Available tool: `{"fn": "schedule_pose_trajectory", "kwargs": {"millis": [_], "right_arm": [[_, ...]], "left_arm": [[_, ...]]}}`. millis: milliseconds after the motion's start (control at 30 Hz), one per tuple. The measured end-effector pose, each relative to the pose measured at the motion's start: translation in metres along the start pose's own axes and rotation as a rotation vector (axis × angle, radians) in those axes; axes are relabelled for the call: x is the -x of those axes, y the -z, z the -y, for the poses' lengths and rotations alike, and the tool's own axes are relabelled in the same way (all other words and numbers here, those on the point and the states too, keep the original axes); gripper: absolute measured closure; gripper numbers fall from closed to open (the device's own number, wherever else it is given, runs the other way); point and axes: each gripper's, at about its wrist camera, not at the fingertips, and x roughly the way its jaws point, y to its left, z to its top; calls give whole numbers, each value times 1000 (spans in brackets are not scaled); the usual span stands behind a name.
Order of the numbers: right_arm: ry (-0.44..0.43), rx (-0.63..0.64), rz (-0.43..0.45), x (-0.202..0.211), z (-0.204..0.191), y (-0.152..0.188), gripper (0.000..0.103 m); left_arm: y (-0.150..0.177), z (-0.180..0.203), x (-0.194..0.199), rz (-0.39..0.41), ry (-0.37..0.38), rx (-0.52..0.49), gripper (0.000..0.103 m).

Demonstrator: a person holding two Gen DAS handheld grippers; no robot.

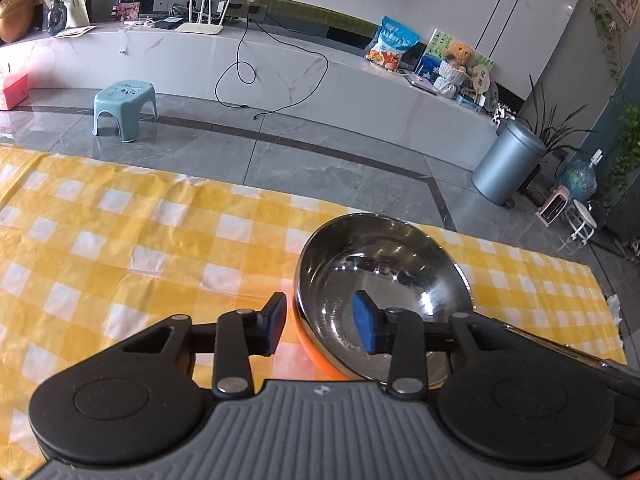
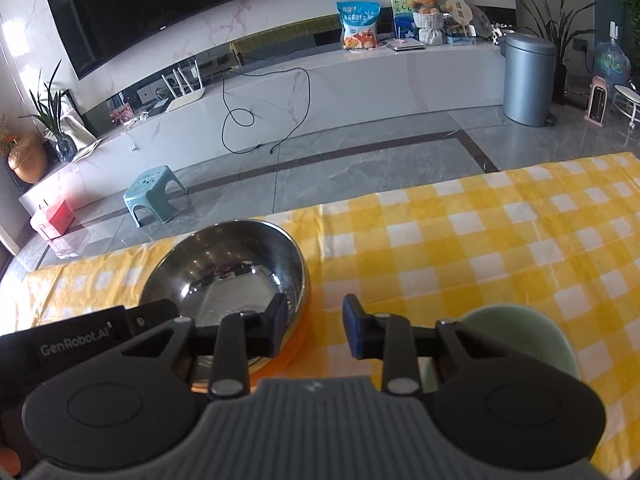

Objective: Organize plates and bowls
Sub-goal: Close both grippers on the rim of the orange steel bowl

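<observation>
Two bowls matter here. On the left, the steel bowl (image 1: 380,280) sits mouth up near the far edge of the desk (image 1: 120,240), nested on something orange (image 1: 316,360), perhaps a plate. The left tongs (image 1: 320,324) straddle its near rim, one pad outside, one inside, not visibly pressing: released. The right tongs (image 2: 314,328) hover just beside the bowl over bare checked cloth, released and empty. Further right, a pale green bowl (image 2: 532,340) lies close under that tool, mostly hidden. The steel looks light, stiff and slippery, so pinching the thin rim seems best. Being round, it has no long axis.
</observation>
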Motion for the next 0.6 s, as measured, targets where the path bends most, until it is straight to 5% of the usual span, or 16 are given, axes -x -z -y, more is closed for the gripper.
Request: {"fn": "schedule_pose_trajectory", "kwargs": {"millis": [300,600], "right_arm": [[-16,-11,-19,-17,-4,-1,87],[1,-36,-12,-4,-9,2,94]], "left_arm": [[2,0,-11,-16,-25,4,84],[2,6,7,-36,-42,13,88]]}}
